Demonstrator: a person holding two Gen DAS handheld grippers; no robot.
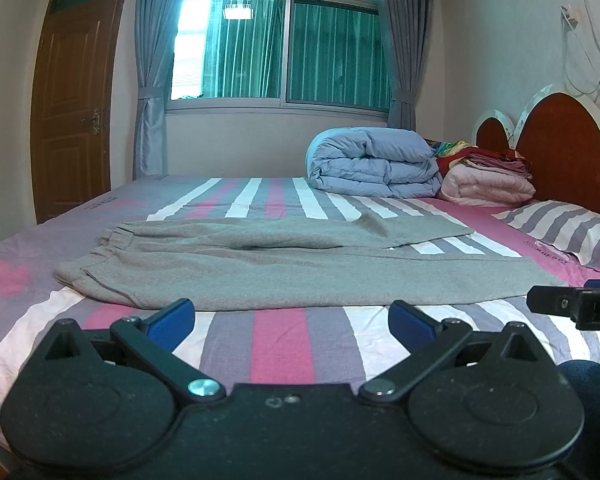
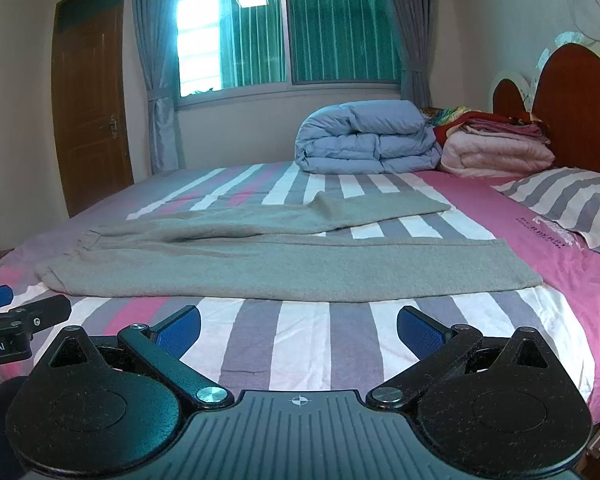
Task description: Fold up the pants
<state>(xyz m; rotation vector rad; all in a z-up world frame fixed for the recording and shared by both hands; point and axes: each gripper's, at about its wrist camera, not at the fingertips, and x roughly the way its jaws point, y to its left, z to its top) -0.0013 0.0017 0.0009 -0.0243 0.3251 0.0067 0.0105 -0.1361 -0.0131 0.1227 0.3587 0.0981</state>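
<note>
The grey fleece sweatpants [image 1: 284,272] lie flat on the bed just ahead of both your grippers, with their long axis running crosswise to the way your fingers point. The elastic waistband [image 1: 112,240] is at the left and the two leg hems at the right. The nearer leg stretches straight along the near side; the farther leg splays away from it toward the hems, leaving a wedge of bedsheet showing between them. So your left gripper [image 1: 292,322] sits closer to the waistband end, and your right gripper [image 2: 300,330] sits closer to the near leg's hem [image 2: 516,272].

Both grippers hover over the bare sheet short of the near edge of the cloth, with nothing between their blue pads [image 2: 180,330]. The jaws stand spread wide and hold nothing. Neither touches the pants.

The fabric looks thick and soft, and lies mostly smooth. There is a shallow ridge near the crotch and a small raised fold on the far leg [image 2: 332,204]. I judge no fold has been made yet.

Under the pants is the striped pink, grey and white bedsheet [image 1: 284,344]. Well beyond, near the red wooden headboard [image 2: 576,108], sit a rolled pale-blue quilt [image 1: 372,162] and a stack of folded pink bedding [image 1: 488,186]. A striped pillow [image 2: 568,200] lies off to the right.
</note>
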